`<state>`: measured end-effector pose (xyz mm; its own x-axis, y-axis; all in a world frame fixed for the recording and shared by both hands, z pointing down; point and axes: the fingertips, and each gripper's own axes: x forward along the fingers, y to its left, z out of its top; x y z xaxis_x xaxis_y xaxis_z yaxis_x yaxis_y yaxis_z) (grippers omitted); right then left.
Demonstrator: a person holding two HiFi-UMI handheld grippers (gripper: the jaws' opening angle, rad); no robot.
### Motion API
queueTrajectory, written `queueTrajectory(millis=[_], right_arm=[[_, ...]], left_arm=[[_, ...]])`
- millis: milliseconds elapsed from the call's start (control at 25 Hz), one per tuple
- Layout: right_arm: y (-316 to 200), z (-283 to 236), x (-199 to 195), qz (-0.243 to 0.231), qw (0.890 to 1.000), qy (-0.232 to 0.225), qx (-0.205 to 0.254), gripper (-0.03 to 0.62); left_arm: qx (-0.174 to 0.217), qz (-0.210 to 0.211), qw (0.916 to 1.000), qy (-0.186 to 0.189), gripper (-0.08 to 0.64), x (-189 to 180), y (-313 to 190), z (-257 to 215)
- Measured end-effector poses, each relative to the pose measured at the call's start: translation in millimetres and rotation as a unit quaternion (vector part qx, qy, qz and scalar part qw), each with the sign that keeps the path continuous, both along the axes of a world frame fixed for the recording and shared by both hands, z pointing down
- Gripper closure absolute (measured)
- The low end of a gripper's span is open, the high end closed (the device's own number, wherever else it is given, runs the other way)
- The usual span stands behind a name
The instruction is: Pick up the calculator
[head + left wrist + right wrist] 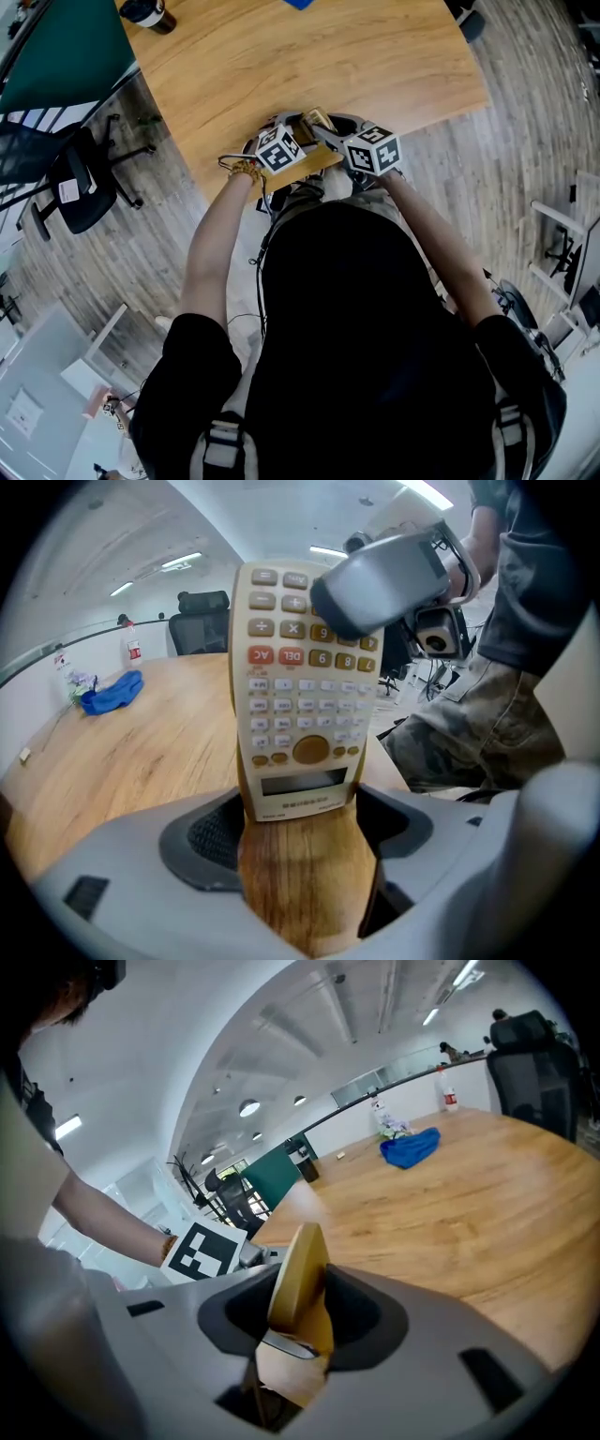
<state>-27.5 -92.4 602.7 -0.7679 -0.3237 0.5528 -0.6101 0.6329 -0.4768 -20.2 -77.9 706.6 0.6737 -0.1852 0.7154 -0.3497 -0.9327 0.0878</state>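
A light wooden surface (309,75) stands on a grey plank floor (122,253); a black office chair (80,178) sits left, a green panel (56,47) far left, strip lights (183,560) overhead.

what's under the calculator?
Bare wooden table shows beneath the calculator, gripped by left tongs and right tongs. Its back face and any contact with the table are hidden.

We see a cream calculator (298,714) with gold sides, pale keys, two red keys and one round gold key. The table (122,761) is light wood grain; the cloth (111,691) blue; marker cubes (373,150) black-and-white squares.
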Motion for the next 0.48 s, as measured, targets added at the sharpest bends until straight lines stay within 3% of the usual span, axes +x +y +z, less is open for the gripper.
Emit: queueTrajectory(millis=[200, 480], right_arm=[[0.5, 22.3, -2.3, -0.01, 0.999, 0.047, -0.016, 0.454], [-5.6, 48.9, -1.9, 0.018, 0.995, 0.092, -0.033, 0.476]], left_arm=[[0.001, -0.005, 1.0, 0.001, 0.184, 1.3, -0.4, -2.4], [-0.002, -0.017, 0.9998, 0.005, 0.184, 0.6, 1.2, -1.2]])
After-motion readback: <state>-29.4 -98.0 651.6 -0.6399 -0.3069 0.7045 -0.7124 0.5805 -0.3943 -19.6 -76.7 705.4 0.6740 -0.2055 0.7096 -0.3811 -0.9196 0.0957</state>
